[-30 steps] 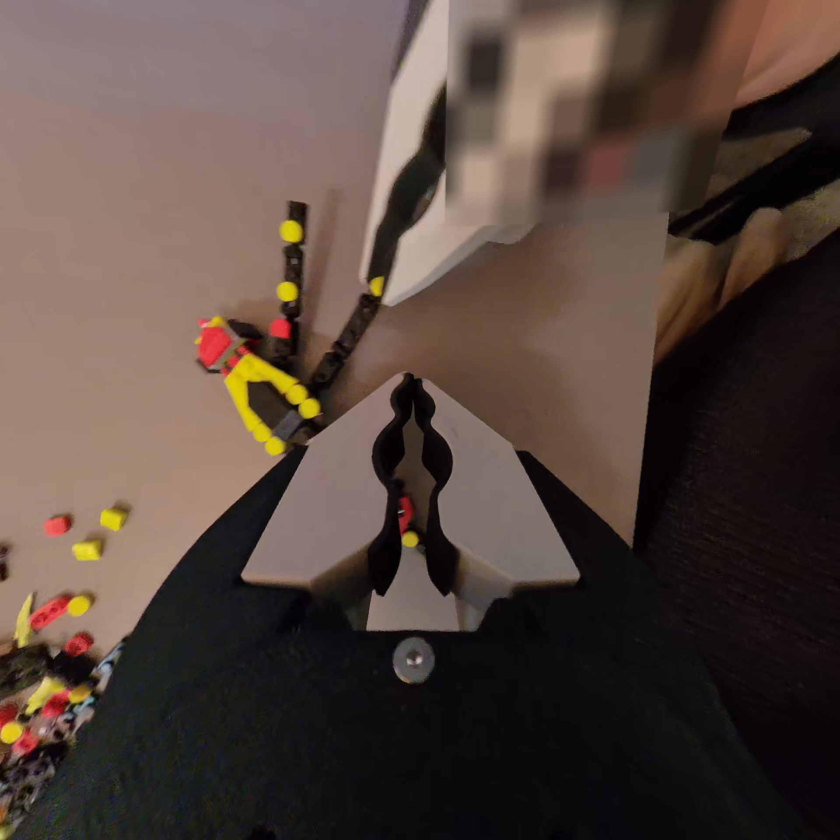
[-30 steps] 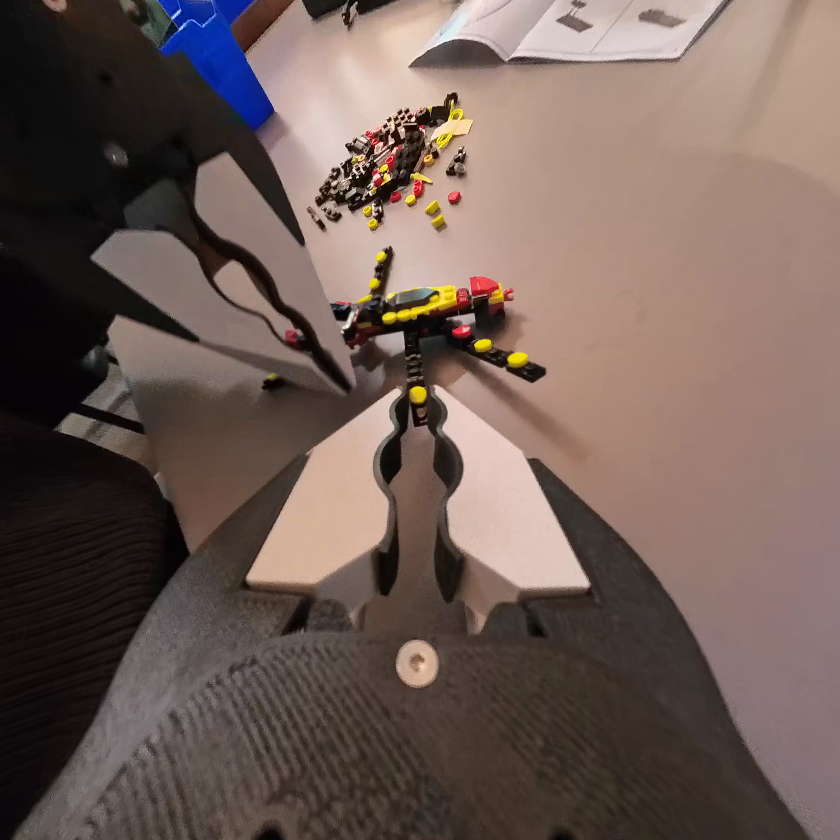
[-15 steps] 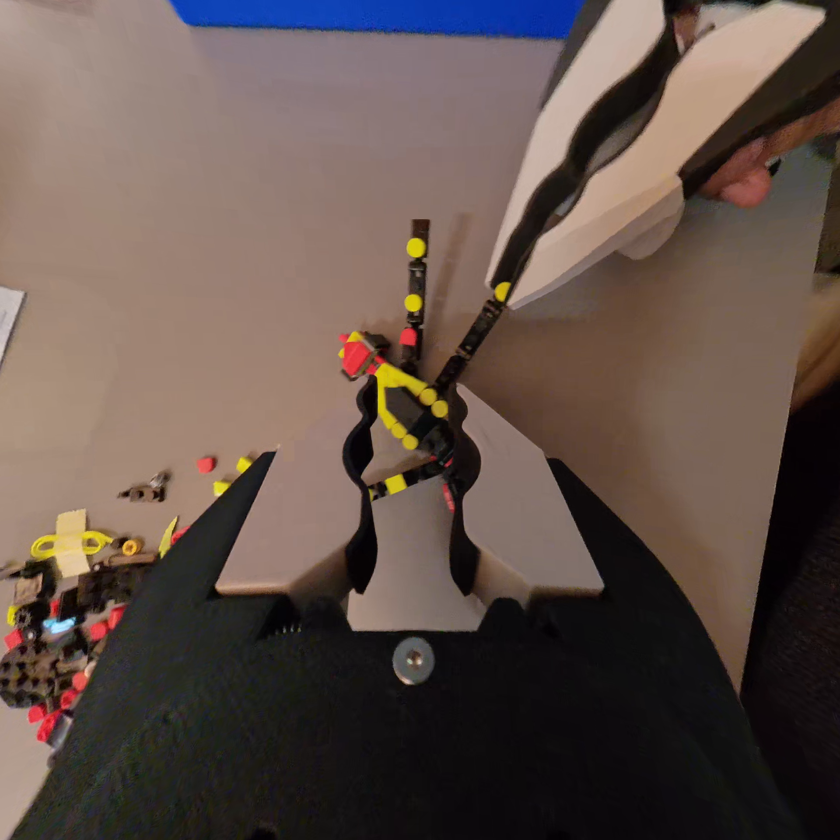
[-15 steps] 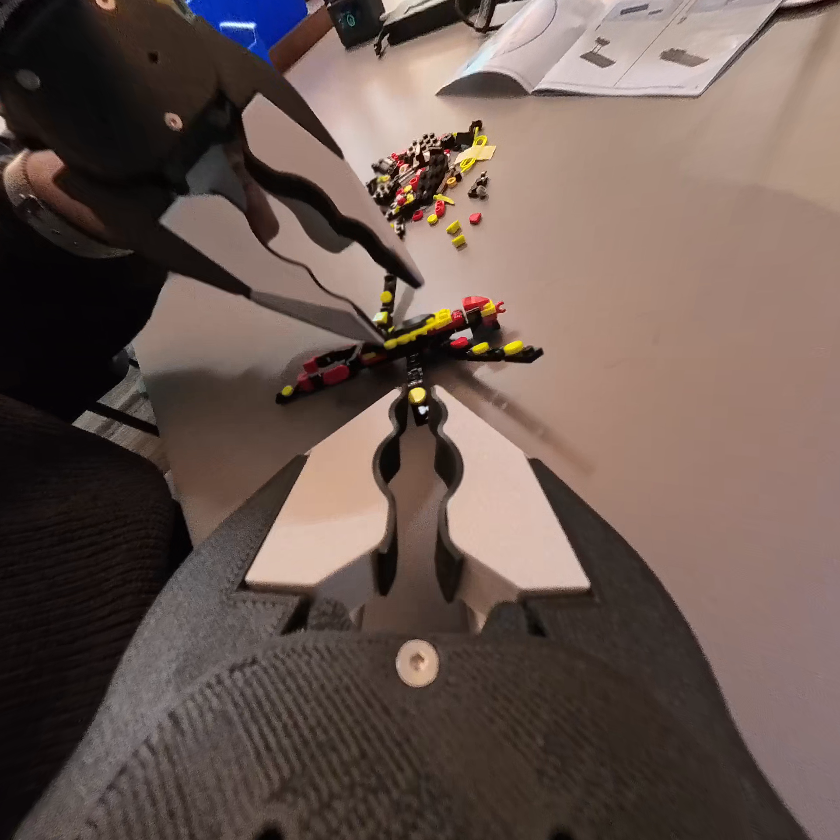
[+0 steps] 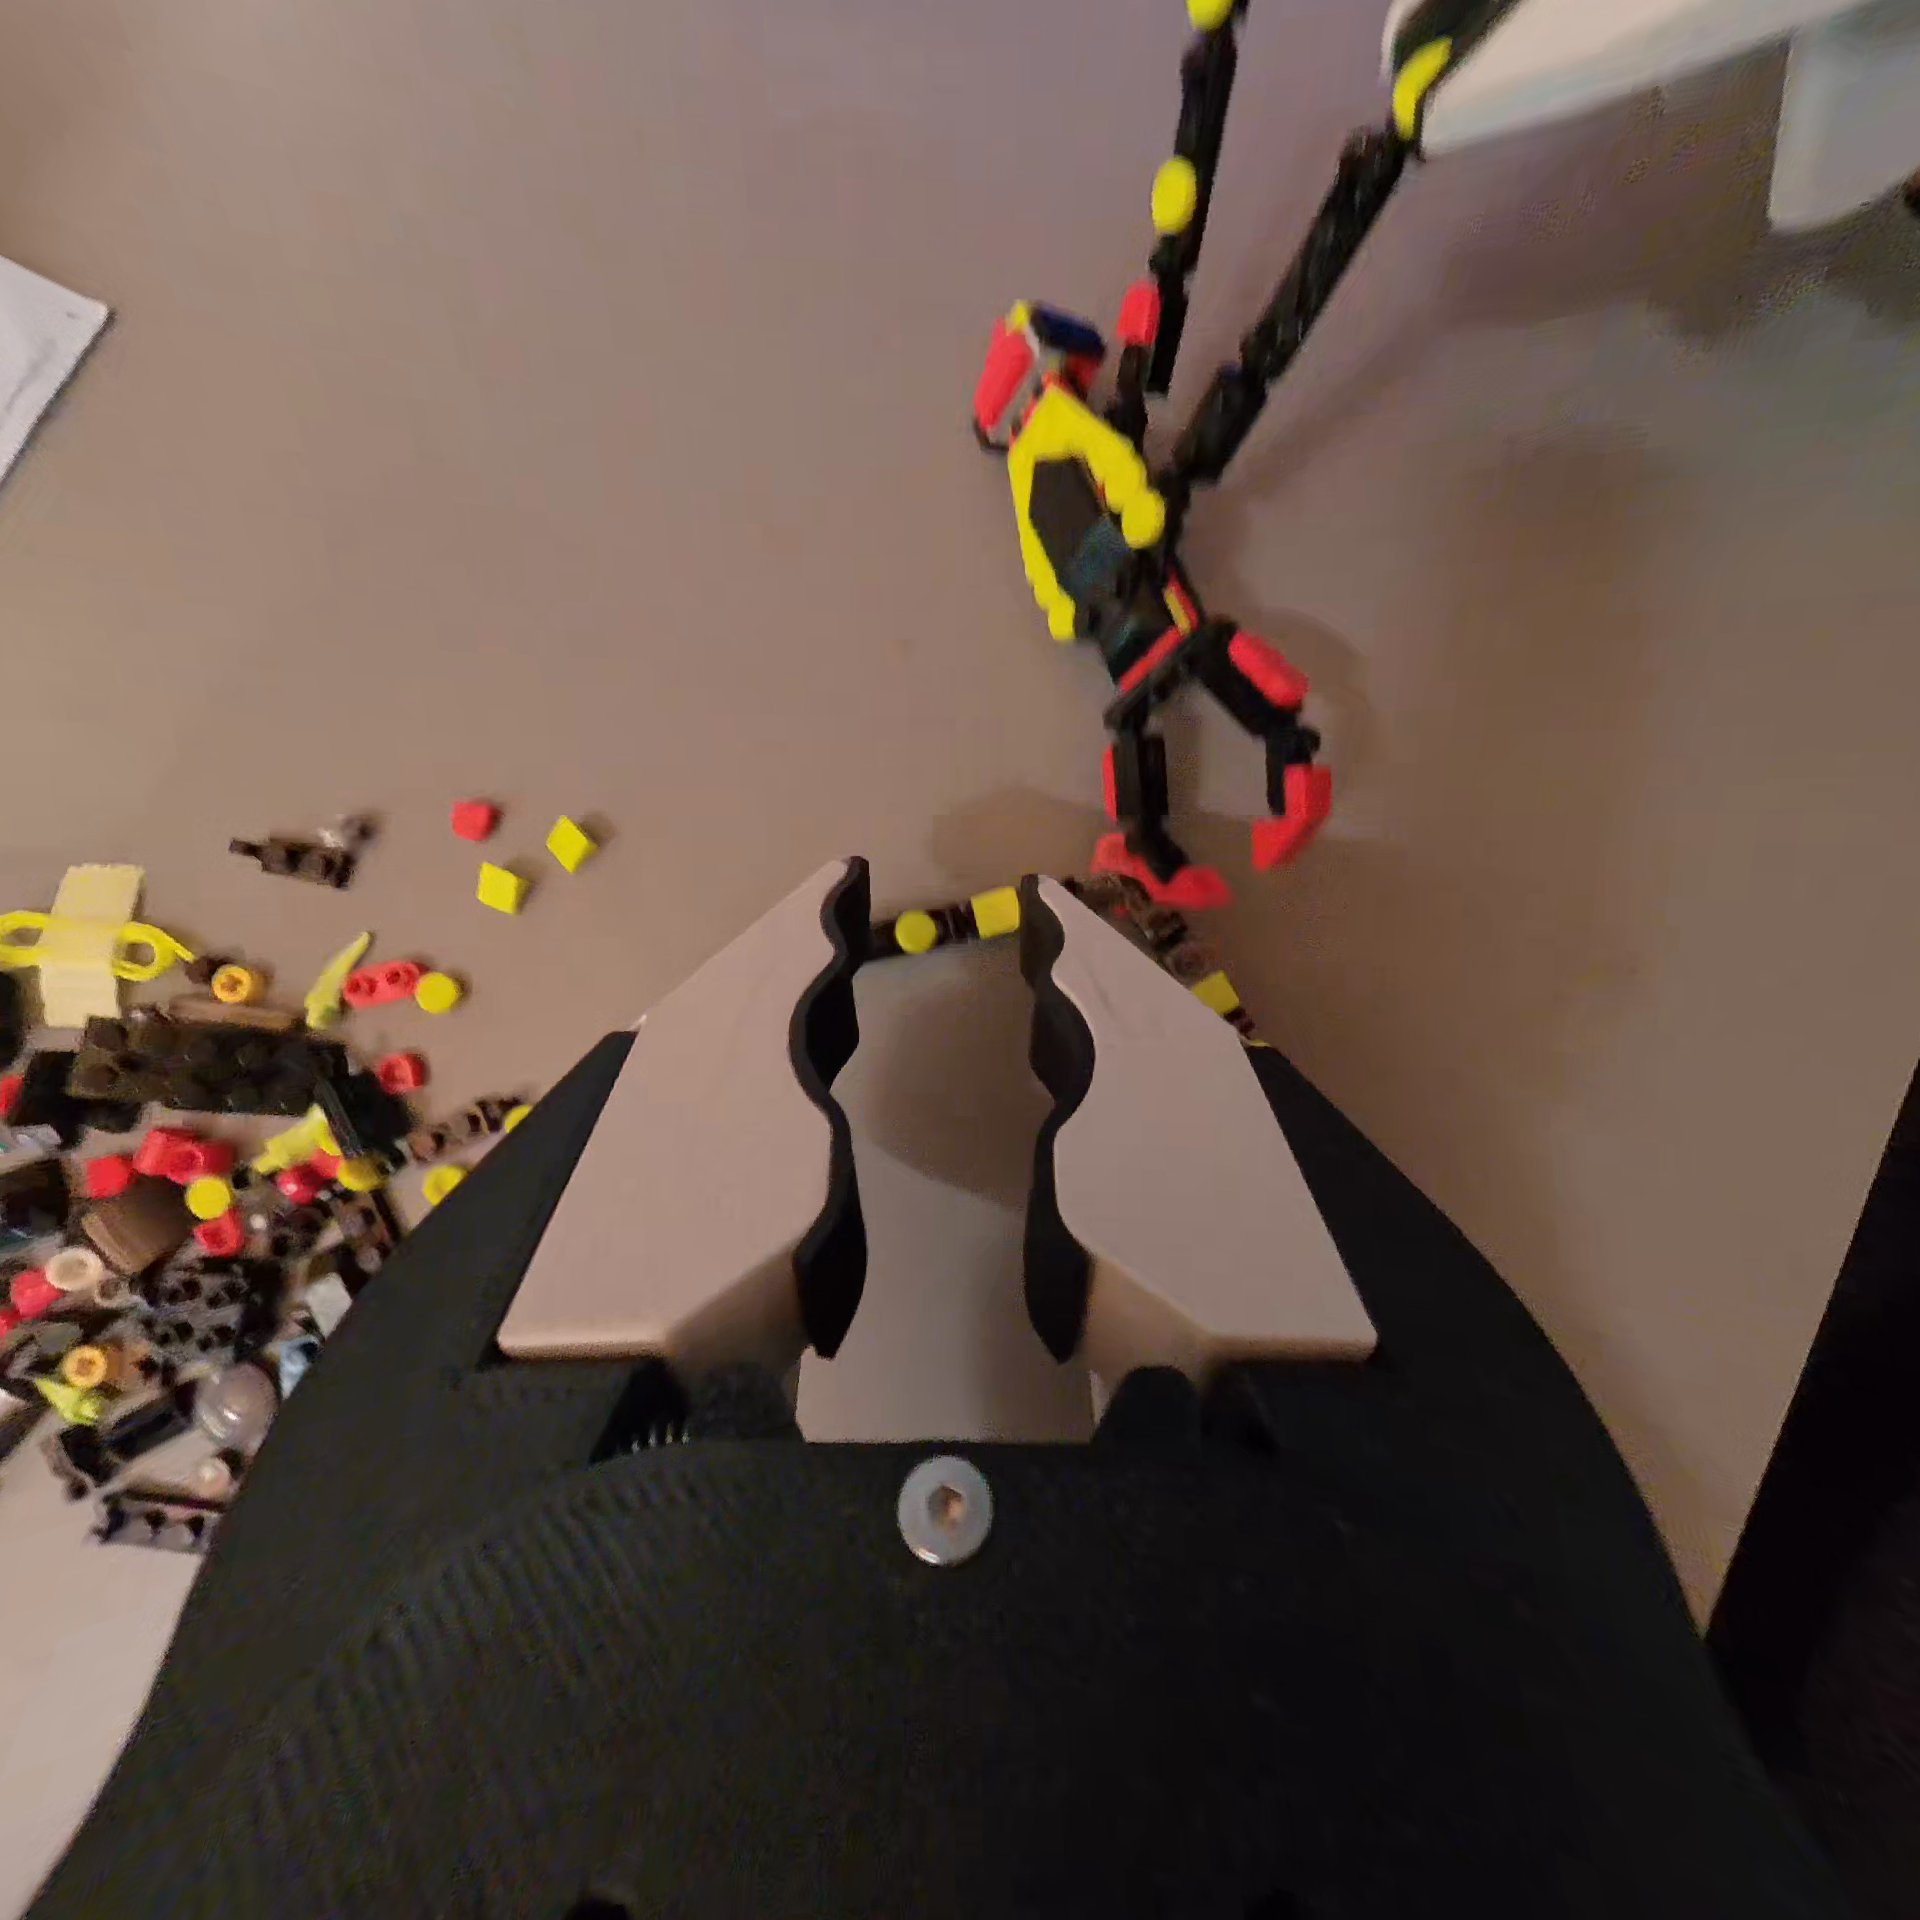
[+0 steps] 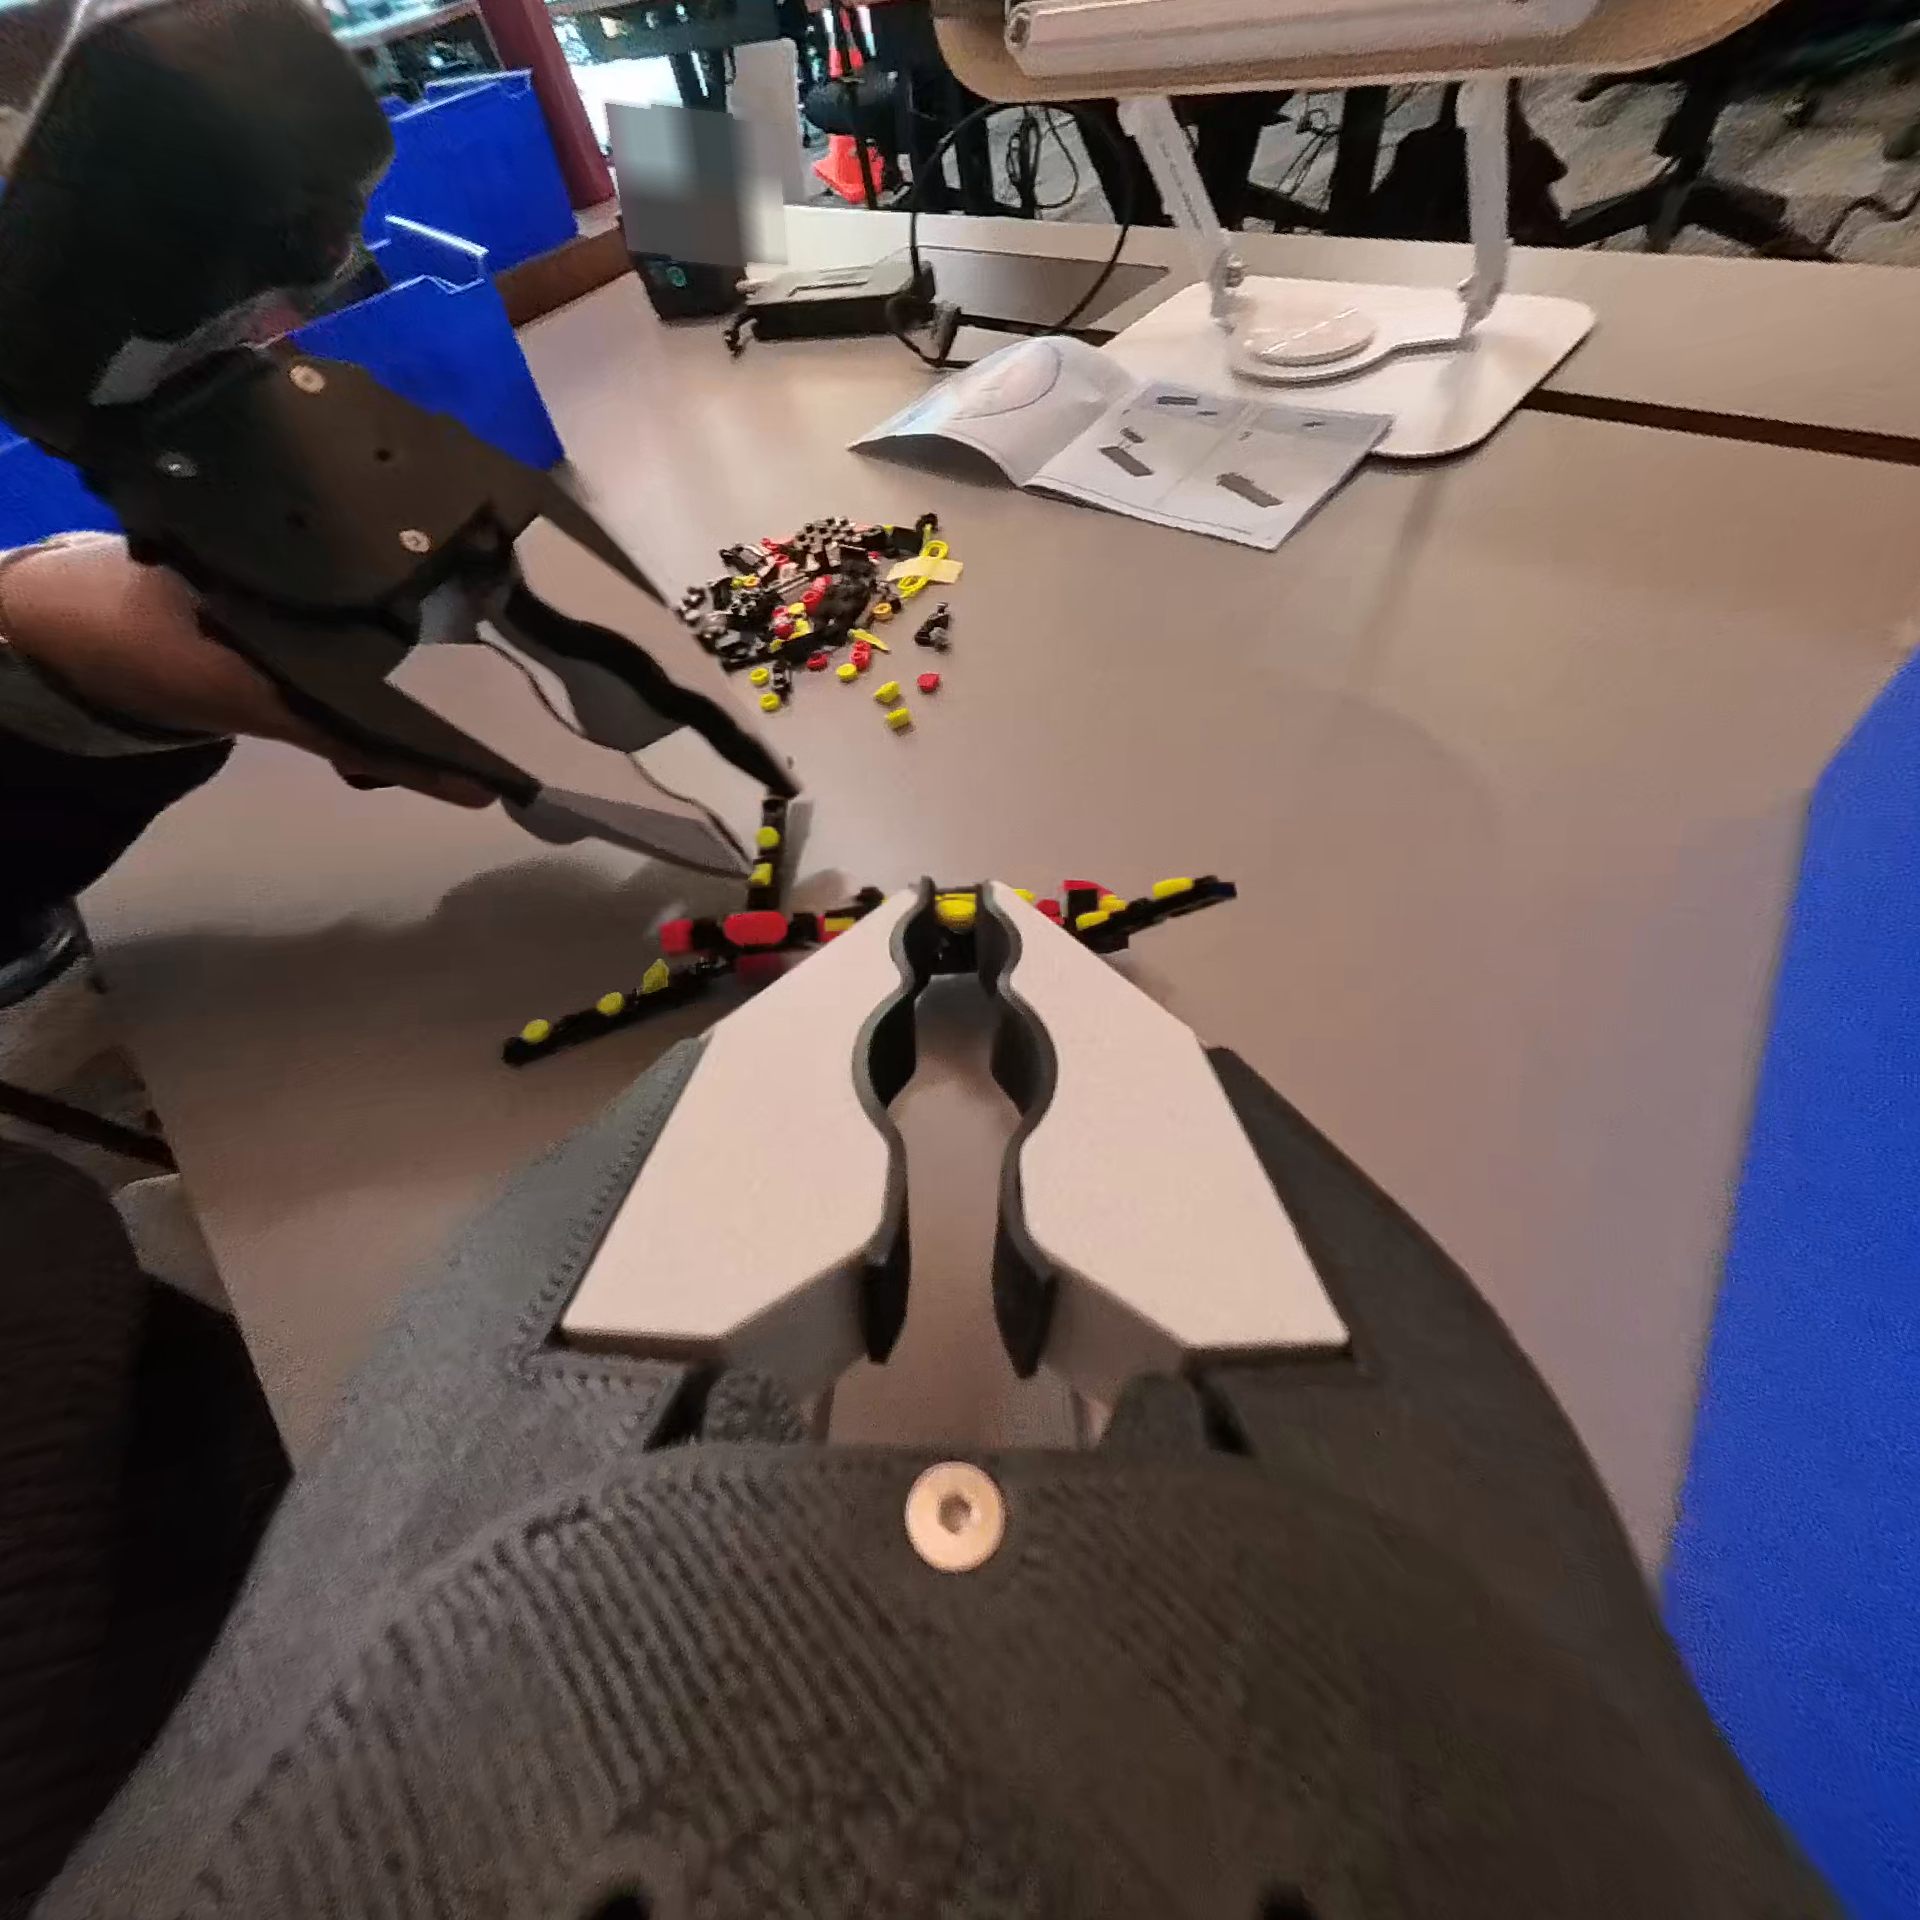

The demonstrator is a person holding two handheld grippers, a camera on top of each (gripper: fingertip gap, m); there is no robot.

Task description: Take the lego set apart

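**A:** How far along are you, going by the desk (image 6: 1299,727)?

**B:** Partway, I'd judge. You already have a heap of loose pieces (image 6: 821,613) lying out toward the middle of the desk, between the model and the open instruction booklet (image 6: 1132,442) at the far side. But the lego model (image 5: 1101,540) is mostly in one piece: yellow-and-black body, red-tipped tail, and four long black blades with yellow studs.

**A:** Where does it sit?

**B:** Near the desk's near edge, by your chair, flat on the surface or close to it; I can't tell whether your grip lifts one side.

**A:** And your right gripper?

**B:** Your right gripper (image 6: 954,914) is pinched narrow on the tip of one blade (image 5: 1309,281), the yellow stud showing right between the tips.

**A:** The left one?

**B:** Your left gripper (image 5: 940,914) stands wide, holding nothing. Its tips bracket another blade (image 5: 951,925) at the tail end. In the right wrist view they seem to touch that blade, which sticks up from the model, but nothing is clamped yet.

**A:** So what's left?

**B:** Most of the model, I'd say: all the blades, the tail, the cockpit and the nose remain joined. With one blade anchored on your right, closing the left on the other and pulling looks like the likely step.
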